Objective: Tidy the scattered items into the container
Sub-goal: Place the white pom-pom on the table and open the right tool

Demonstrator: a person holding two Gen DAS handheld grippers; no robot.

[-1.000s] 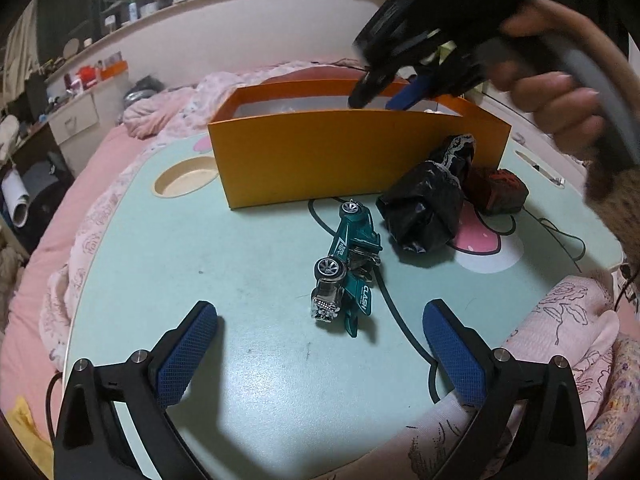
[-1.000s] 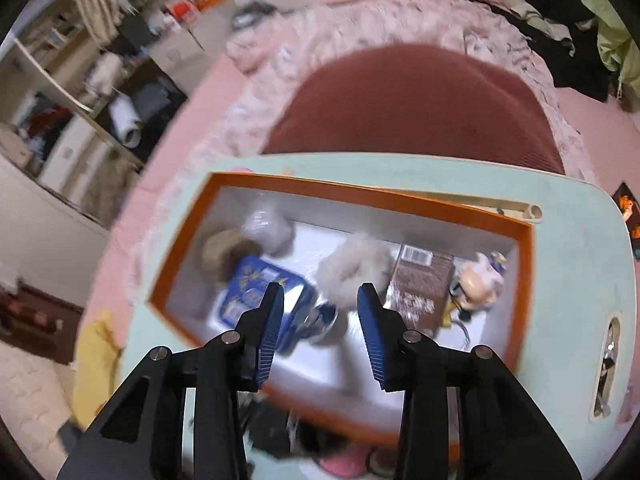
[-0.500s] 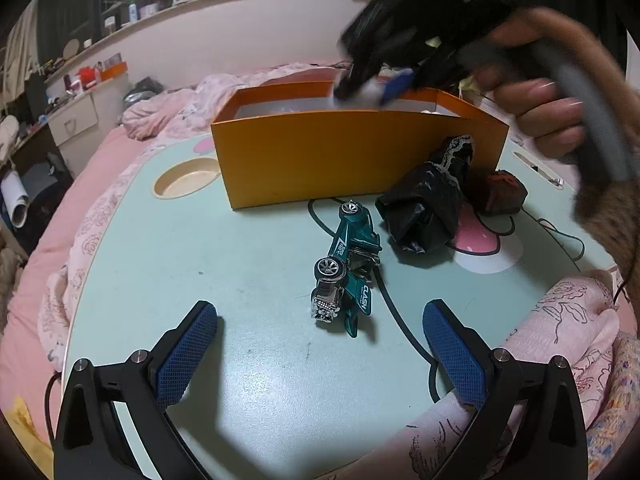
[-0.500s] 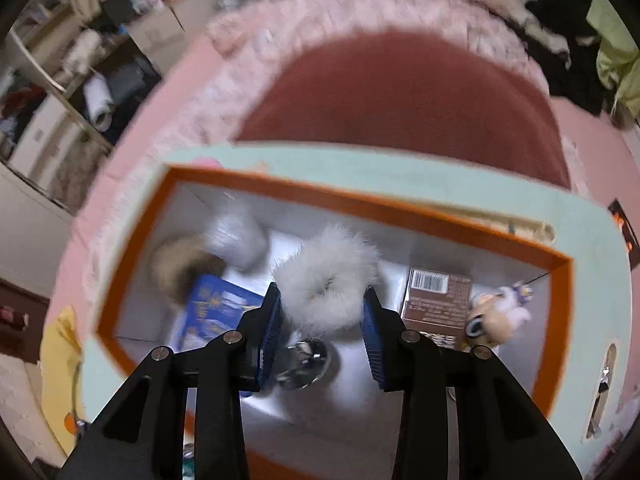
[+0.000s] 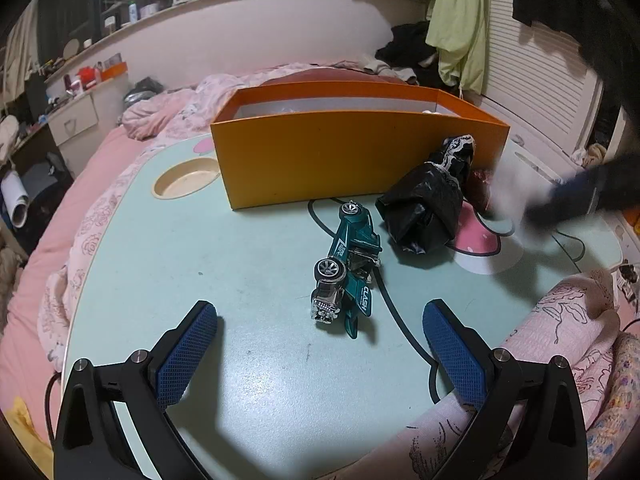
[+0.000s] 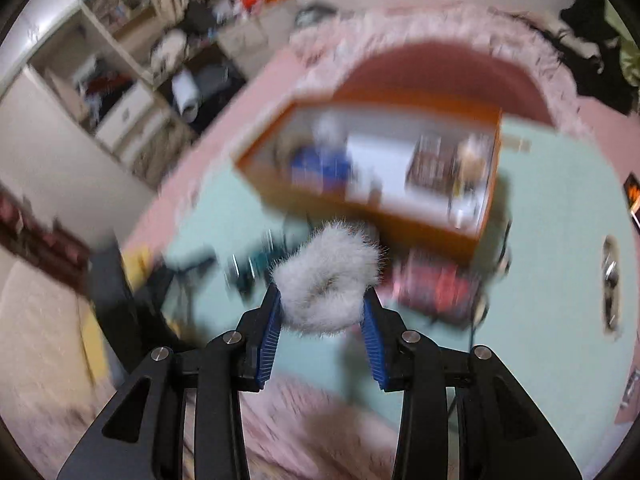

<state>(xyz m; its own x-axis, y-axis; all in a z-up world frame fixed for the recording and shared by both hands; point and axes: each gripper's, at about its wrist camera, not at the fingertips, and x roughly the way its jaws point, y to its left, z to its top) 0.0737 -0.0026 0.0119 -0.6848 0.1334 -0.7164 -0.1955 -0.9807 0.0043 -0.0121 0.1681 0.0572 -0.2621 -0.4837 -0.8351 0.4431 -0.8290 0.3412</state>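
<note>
Roughly halfway, judging by the orange box (image 6: 400,216) already holding a blue pack, a brown packet and a small figure. Left on the table (image 5: 248,272): teal toy car (image 5: 349,264), black bag (image 5: 424,212) at its 2 o'clock, red thing behind. Right fingers (image 6: 370,320) pinching a fluffy grey scrunchie (image 6: 326,282), outside the box at its 6 o'clock. Left fingers (image 5: 188,352) spread wide, empty.

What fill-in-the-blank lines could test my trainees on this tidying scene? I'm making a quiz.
1. The right gripper is shut on a fluffy white ____.
2. The container on the table is an ____ box.
3. The left gripper is ____, holding nothing.
4. The toy car on the table is ____ in colour.

Missing words: scrunchie; orange; open; teal
</note>
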